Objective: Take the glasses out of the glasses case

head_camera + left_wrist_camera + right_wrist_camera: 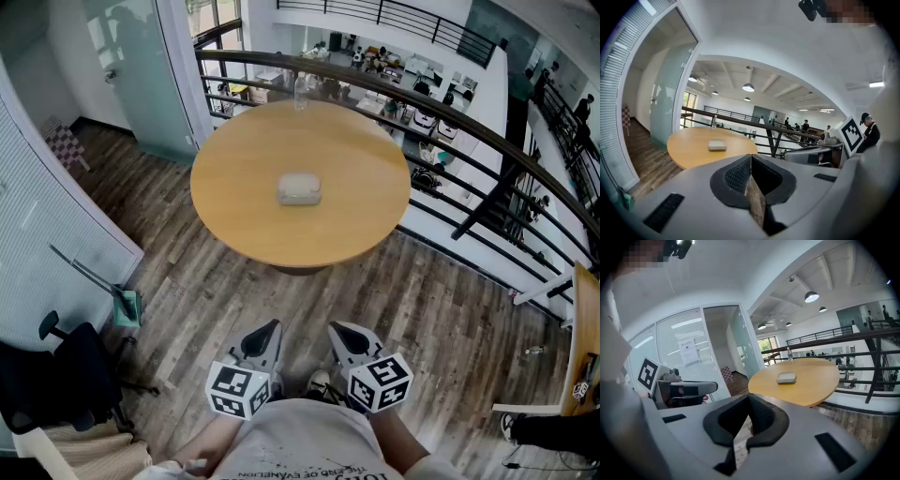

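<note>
Left gripper [264, 337] and right gripper [345, 336] — closed — hang far from the glasses case [299, 188].

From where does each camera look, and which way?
Head view: head-mounted, steeply down at table and glasses case; shows left gripper, right gripper, shirt.
Left gripper view: rides it, looks along shut jaws to the table; right gripper at right.
Right gripper view: rides it, looks along shut jaws to the table; left gripper at left.
Shared: all show the glasses case.
</note>
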### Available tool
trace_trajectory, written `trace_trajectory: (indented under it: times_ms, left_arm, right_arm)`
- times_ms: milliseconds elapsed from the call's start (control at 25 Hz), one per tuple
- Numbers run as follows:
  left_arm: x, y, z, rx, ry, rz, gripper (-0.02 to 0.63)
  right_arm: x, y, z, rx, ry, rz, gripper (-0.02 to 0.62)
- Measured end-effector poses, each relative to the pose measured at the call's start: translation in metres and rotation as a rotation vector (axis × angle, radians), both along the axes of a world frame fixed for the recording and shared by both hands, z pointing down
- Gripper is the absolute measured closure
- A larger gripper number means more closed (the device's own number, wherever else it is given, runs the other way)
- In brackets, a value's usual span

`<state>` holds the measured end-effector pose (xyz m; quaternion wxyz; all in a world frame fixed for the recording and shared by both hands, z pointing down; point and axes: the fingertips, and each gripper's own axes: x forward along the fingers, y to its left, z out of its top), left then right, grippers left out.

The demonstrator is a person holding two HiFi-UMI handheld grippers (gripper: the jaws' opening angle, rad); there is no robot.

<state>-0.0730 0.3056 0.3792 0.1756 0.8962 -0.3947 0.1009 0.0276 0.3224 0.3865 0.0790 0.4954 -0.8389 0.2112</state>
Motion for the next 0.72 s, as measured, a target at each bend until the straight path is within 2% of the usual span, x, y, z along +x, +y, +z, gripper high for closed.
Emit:
trace_trajectory:
  times_ms: [400, 720]
  left_arm:
    - [0.013, -0.008, -0.005, 0.004, 0.001, -0.024, 0.581]
    - [0.038, -0.007, -0.007, 0.011, -0.002, -0.038, 0.581]
  right_arm:
    - [0.017, -0.002, -0.003, 0.003, -0.005, 0.002, 0.571]
    - [0.036, -0.002, -0.012, 0.067, 0.007, -0.040, 0.569]
